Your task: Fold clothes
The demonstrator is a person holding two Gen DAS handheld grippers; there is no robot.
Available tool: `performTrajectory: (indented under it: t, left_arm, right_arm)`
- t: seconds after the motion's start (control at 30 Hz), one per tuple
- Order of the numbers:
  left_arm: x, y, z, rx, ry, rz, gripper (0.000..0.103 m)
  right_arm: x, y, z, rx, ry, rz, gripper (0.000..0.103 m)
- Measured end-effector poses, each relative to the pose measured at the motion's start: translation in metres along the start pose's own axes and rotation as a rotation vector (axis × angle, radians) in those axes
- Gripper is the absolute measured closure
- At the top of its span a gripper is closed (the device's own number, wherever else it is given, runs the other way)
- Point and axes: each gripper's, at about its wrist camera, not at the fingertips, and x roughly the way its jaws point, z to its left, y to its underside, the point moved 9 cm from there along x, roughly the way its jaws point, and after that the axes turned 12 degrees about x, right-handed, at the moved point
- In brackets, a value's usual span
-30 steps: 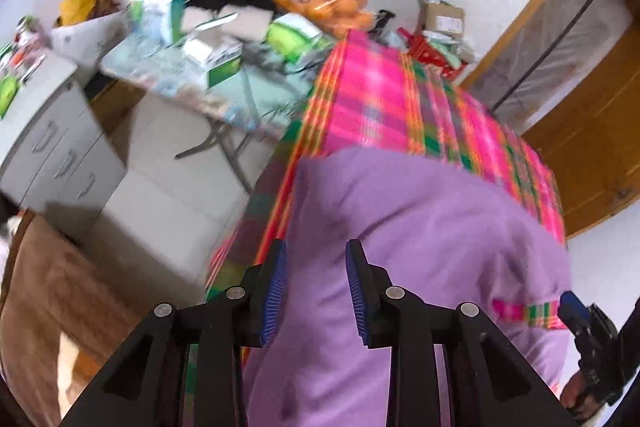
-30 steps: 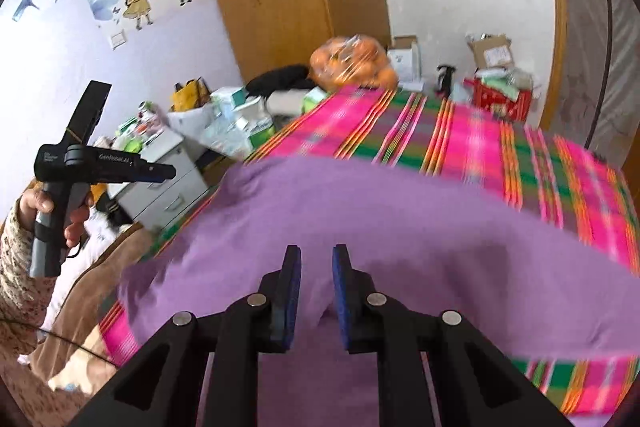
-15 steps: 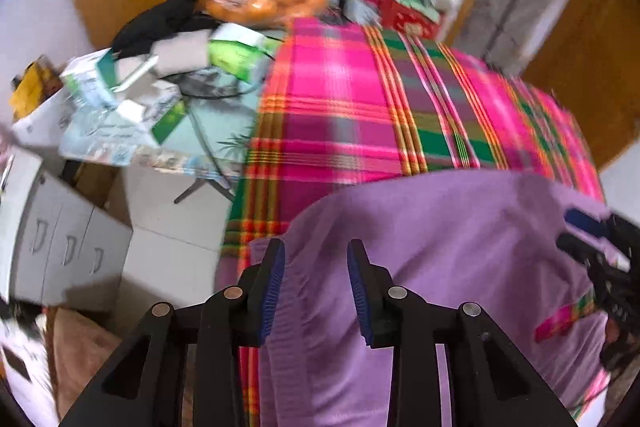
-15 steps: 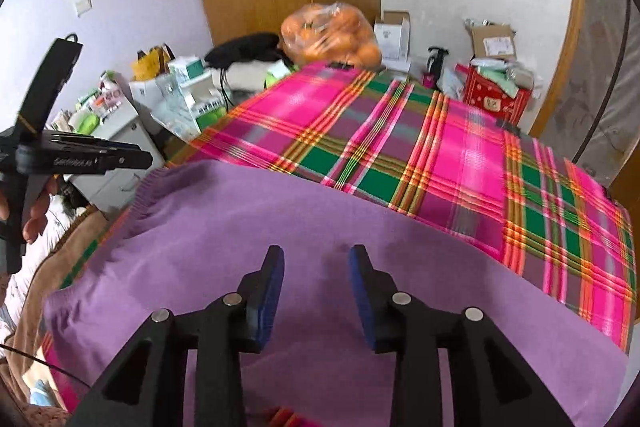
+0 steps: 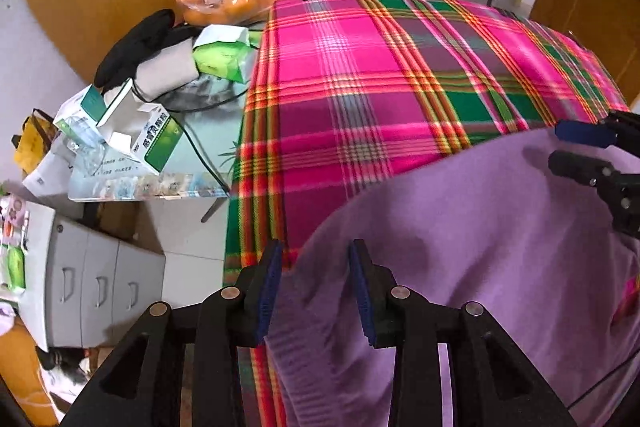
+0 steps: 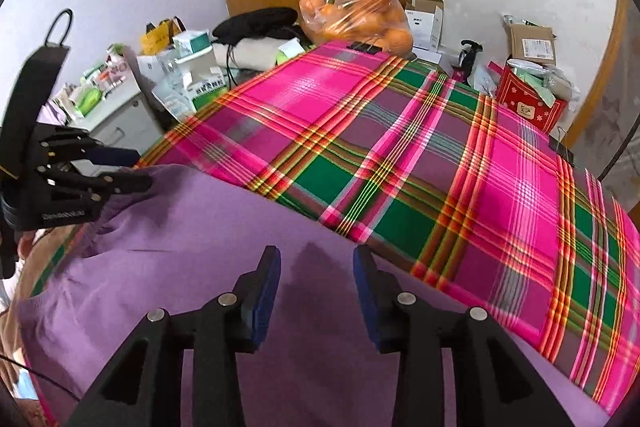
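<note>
A purple garment (image 6: 248, 239) lies spread on the near end of the plaid cloth (image 6: 400, 147) covering the table. The left gripper (image 5: 314, 291) hangs over its left edge, jaws apart, gripping nothing; its left pad looks clear of the fabric, though the blur makes that hard to judge. The right gripper (image 6: 316, 291) is over the middle of the garment, jaws opening, nothing pinched between them. A bag of oranges (image 6: 356, 15) sits beyond the far corner.

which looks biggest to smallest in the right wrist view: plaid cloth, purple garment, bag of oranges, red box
1. plaid cloth
2. purple garment, though nearness inflates it
3. bag of oranges
4. red box
</note>
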Motion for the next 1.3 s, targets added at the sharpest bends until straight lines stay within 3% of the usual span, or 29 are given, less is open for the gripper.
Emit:
performTrajectory:
  t: [0.17,0.37,0.5,0.67,1.1,1.3]
  left_arm:
    - [0.014,0.000,0.007,-0.020,0.032,0.001,0.065]
    - [0.018,-0.004,0.005,-0.042,0.159,-0.031,0.057]
    - [0.019,-0.006,0.001,0.011,0.151,-0.047,0.055]
    - [0.018,-0.006,-0.007,0.052,0.153,-0.085,0.043]
    - [0.016,-0.005,-0.006,0.046,0.142,-0.098,0.044]
    - [0.013,-0.004,-0.007,0.065,0.150,-0.115,0.061]
  right_arm:
    - [0.017,0.001,0.003,-0.024,-0.001,0.033,0.064]
    - [0.027,0.001,0.004,-0.048,0.000,0.055,0.062]
    - [0.032,-0.002,0.004,-0.045,-0.010,0.052,0.061]
    - [0.035,-0.004,0.009,-0.071,-0.036,0.052,0.054]
    - [0.041,-0.008,0.010,-0.071,-0.027,0.037,0.050]
    - [0.039,-0.006,0.012,-0.081,-0.034,0.049,0.061]
